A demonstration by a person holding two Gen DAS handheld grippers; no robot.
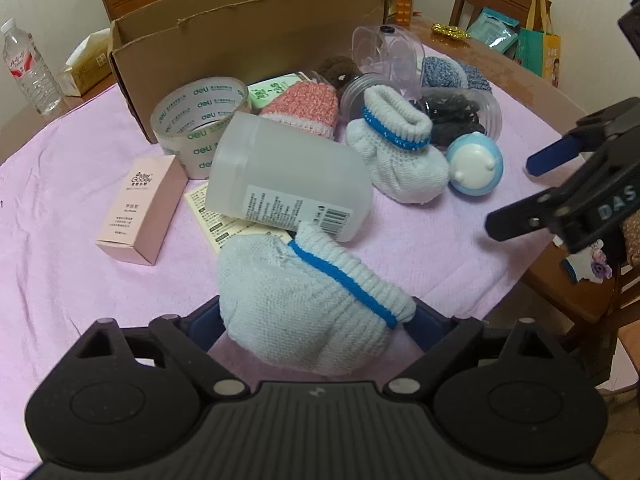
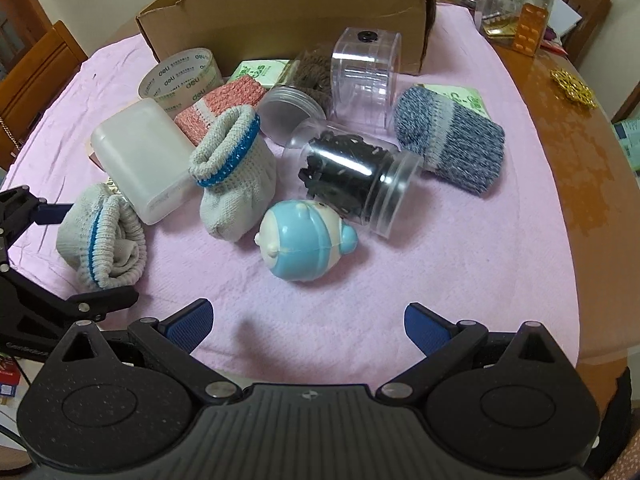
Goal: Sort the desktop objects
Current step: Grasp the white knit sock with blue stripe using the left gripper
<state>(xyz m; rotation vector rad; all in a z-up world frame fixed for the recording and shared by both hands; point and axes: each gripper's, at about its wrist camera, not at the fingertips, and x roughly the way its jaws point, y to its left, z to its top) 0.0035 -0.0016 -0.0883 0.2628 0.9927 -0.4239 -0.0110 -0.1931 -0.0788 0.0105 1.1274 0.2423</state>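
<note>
Cloth [image 2: 420, 280] of pale pink covers most of a round wooden table [image 2: 568, 128], with wooden chairs [image 1: 496, 0] drawn up around it and a plain light wall behind. An open cardboard box [image 1: 248, 32] stands at the far side, and the clutter lies in front of it: a roll of clear tape [image 1: 192, 128], a frosted plastic bottle [image 1: 288, 184] on its side, a small pink carton [image 1: 140, 212], a blue and white egg-shaped toy [image 2: 304, 240], a clear jar of black pieces [image 2: 352, 176], an empty clear container [image 2: 366, 76], and rolled socks in pink [image 1: 304, 108], blue-grey [image 2: 448, 144] and white with a blue band [image 2: 232, 176]. The print on the bottle's label and on the paper slip [image 1: 212, 220] under it is too small to read, and a brown-filled jar [image 2: 312, 72] is half hidden behind the others. The left gripper [image 1: 316, 320] points steeply down at the near edge, its blue pads on either side of a second white rolled sock [image 1: 312, 304]; whether they press on it I cannot tell, since the sock covers them. The right gripper [image 2: 308, 324] hangs tilted down over bare cloth just short of the toy, its fingers [image 2: 428, 328] wide apart with nothing between them.
</note>
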